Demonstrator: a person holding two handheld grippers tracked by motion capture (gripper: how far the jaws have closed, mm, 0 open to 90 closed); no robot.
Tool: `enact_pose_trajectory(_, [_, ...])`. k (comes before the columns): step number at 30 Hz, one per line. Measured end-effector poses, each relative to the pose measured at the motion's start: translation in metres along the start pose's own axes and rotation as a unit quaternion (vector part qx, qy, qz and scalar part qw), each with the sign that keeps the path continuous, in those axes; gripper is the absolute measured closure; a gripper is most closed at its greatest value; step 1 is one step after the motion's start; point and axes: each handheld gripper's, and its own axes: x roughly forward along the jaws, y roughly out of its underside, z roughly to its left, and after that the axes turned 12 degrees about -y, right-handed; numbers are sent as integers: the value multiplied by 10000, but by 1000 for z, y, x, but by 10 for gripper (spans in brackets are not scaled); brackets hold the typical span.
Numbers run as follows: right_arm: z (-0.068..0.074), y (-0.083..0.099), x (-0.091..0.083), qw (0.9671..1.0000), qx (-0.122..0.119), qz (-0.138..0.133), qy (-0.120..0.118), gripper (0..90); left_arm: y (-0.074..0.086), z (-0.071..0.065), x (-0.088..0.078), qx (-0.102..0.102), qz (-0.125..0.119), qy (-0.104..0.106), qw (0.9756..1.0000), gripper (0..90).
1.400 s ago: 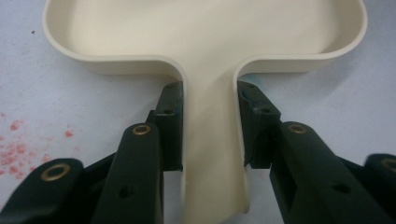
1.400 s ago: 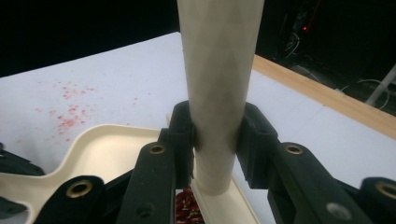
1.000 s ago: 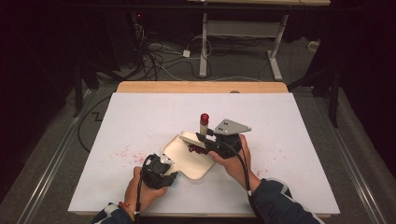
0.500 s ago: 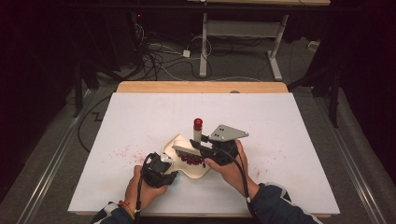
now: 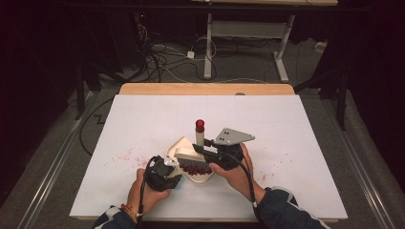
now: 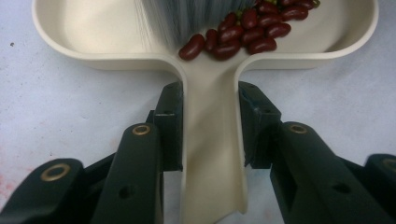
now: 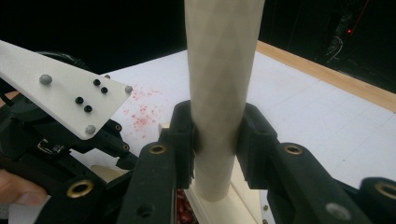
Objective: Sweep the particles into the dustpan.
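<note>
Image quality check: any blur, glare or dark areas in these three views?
High view: table evenly lit, surroundings nearly black, small things soft. Left gripper view: beans and dustpan handle sharp, left tool blurring toward the bottom edge, no glare. Right gripper view: brush handle and right tool slightly soft from closeness, background dark.

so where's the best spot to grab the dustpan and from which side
Grip the dustpan by its narrow flat handle, coming in from the handle end, level with the table. The handle sticks straight out from the wide tray and is slim enough to fit between two jaws, one on each edge, as the left gripper holds it. This also stays clear of the beans and the brush.
</note>
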Motion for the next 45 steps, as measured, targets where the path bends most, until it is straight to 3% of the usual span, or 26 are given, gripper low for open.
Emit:
enact_pose_trajectory(9, [-3,-5,-5,9994,-318,-107,93,703,1,3,0,109,-42,35,9999,639])
enact_pose_trajectory(14, [-7,-10,-15,9996,-198,-204,36,703,2,4,-1,159,-37,36,9999,639])
enact_pose_trajectory(19, [-9,-16,-32,9990,-283,-286,172,703,8,9,-4,181,-10,44,9998,639])
enact_pose_trajectory(22, [-14,-15,-44,9990,-205,-305,249,703,11,11,-8,202,6,59,9998,639])
enact_pose_trajectory(29, [-30,-5,-68,9976,-107,-239,635,703,17,16,-17,347,124,189,9991,639])
enact_pose_trajectory(35, [-44,6,-79,9952,24,-144,964,703,21,11,-24,559,234,329,9976,639])
enact_pose_trajectory(42, [-65,13,-76,9918,259,-263,1222,703,18,-1,-22,735,347,386,9959,639])
enact_pose_trajectory(45, [-69,13,-66,9906,154,-276,1334,703,14,-6,-19,766,399,407,9954,638])
